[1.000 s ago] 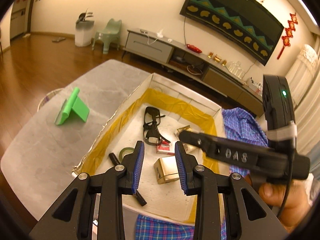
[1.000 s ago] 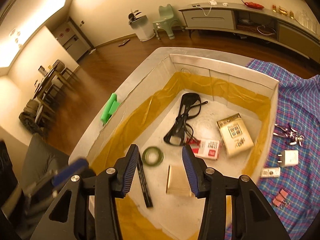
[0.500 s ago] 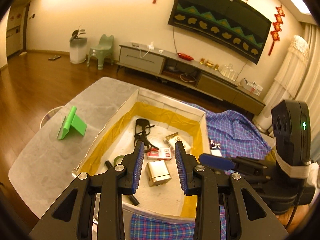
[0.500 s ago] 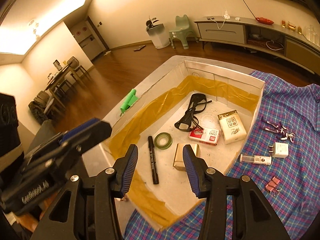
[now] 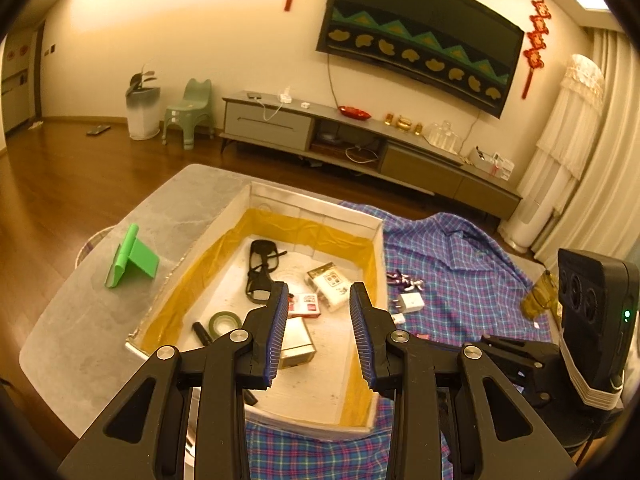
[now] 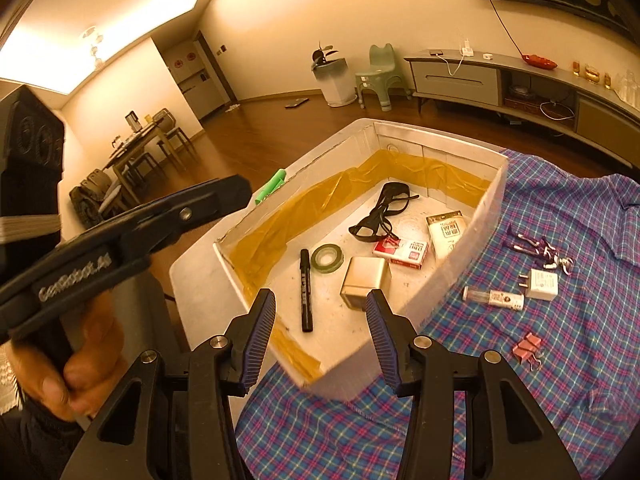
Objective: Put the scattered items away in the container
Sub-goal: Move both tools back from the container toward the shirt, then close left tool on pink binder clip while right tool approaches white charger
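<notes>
While the box waits: both claws hang empty.
Left claw [image 5: 318,330]: open.
Right claw [image 6: 320,338]: open.
White charger [image 6: 542,284]: light, hard; pinch its flat sides.
Pink clips [image 6: 530,349]: tiny, slippery.

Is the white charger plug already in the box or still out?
Out. The white charger plug lies on the plaid cloth, outside the box wall, beside a small vial.

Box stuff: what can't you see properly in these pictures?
- Black marker: left wrist view, lower part behind the left gripper.
- Small bottle: right wrist view, label too small to read.
- Green stand: right wrist view, mostly behind the box wall.
</notes>
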